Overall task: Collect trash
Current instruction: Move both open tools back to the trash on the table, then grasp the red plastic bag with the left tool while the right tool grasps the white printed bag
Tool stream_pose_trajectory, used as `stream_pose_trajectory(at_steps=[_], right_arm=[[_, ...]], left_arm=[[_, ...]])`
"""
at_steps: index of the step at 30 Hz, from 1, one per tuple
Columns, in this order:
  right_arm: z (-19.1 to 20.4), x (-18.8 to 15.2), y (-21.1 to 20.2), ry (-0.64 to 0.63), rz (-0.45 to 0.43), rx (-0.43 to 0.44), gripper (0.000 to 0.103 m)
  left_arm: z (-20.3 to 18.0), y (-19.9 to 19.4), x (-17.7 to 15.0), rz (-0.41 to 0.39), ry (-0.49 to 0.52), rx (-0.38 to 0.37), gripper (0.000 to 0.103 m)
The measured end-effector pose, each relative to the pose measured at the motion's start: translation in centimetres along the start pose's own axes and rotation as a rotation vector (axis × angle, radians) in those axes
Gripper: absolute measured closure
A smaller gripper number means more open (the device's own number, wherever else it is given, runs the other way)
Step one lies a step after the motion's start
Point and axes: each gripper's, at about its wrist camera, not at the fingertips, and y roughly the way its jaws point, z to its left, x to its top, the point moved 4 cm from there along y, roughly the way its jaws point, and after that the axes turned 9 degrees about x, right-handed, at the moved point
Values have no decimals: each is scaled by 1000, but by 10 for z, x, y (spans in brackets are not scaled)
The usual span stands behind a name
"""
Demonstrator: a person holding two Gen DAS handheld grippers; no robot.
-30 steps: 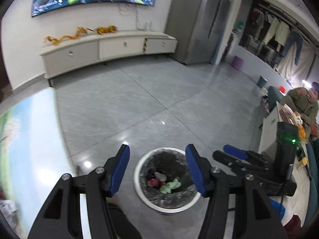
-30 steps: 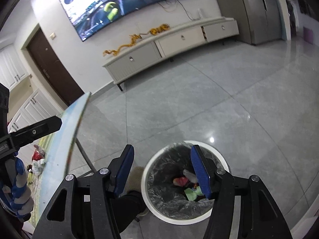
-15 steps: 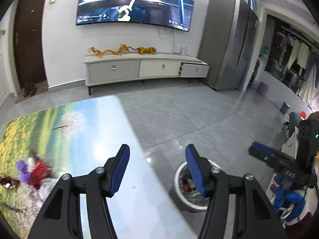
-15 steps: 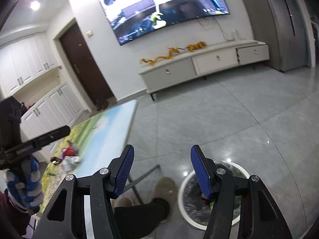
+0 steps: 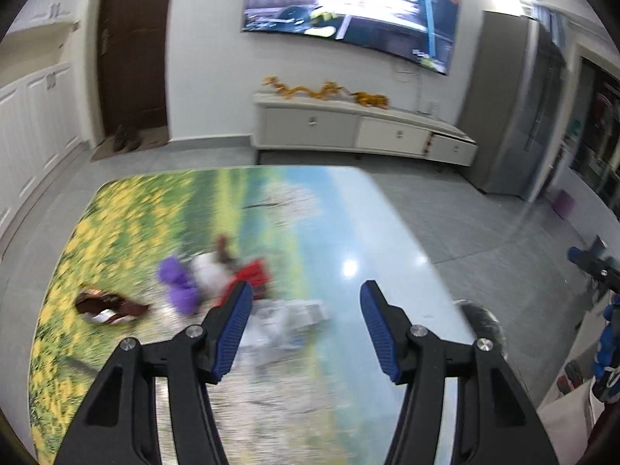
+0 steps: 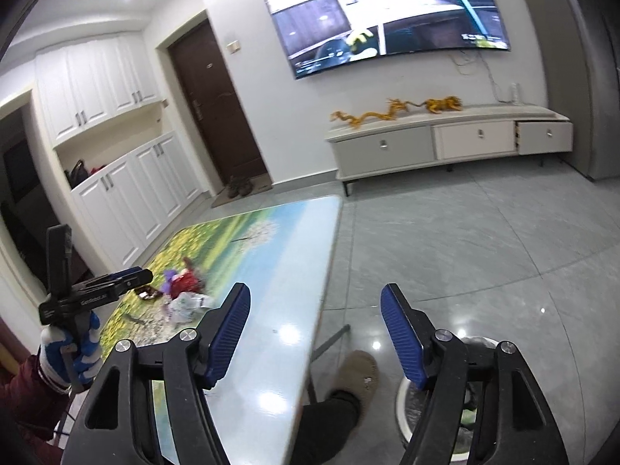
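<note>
A small heap of trash lies on the table [image 5: 348,224], which bears a meadow picture: a purple piece [image 5: 178,283], a red wrapper [image 5: 254,273], a brown wrapper [image 5: 104,306] and crumpled clear plastic [image 5: 290,317]. My left gripper [image 5: 306,325] hovers open just before the plastic, empty. My right gripper [image 6: 316,329] is over the table's near right edge; its jaws are opening with nothing between them. In the right wrist view the trash heap [image 6: 184,290] lies far left, near the left gripper [image 6: 135,275]. The bin [image 6: 478,343] stands on the floor, partly hidden behind my right finger.
The lined bin [image 5: 484,319] peeks out beyond the table's right edge. A person's slippered foot [image 6: 356,368] stands on the grey tiles between table and bin. A gloved hand [image 6: 69,345] holds the left gripper. A TV cabinet [image 6: 445,143] runs along the far wall.
Both views have swung from the bin on the floor up to the table. The left gripper has moved over the table to the trash heap. The right jaws have widened.
</note>
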Motion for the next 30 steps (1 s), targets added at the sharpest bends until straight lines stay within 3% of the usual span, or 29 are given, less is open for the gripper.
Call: stream_pose_trajectory(at_steps=[6,10,20,30], right_arm=[[39,2,54,-58,86,97,29],[64,-3,98,-94,161,162,28],[108,-15,176,-187,307,269,27],[142,-34,238,-277,430,362,25]], left_arm=[[46,32,-7,71,-39,10,47],[51,54,-9,103,-15,-5,49],[44,107,-11,205,48,-44,69],[57,121,-15,246,2,-119,88]])
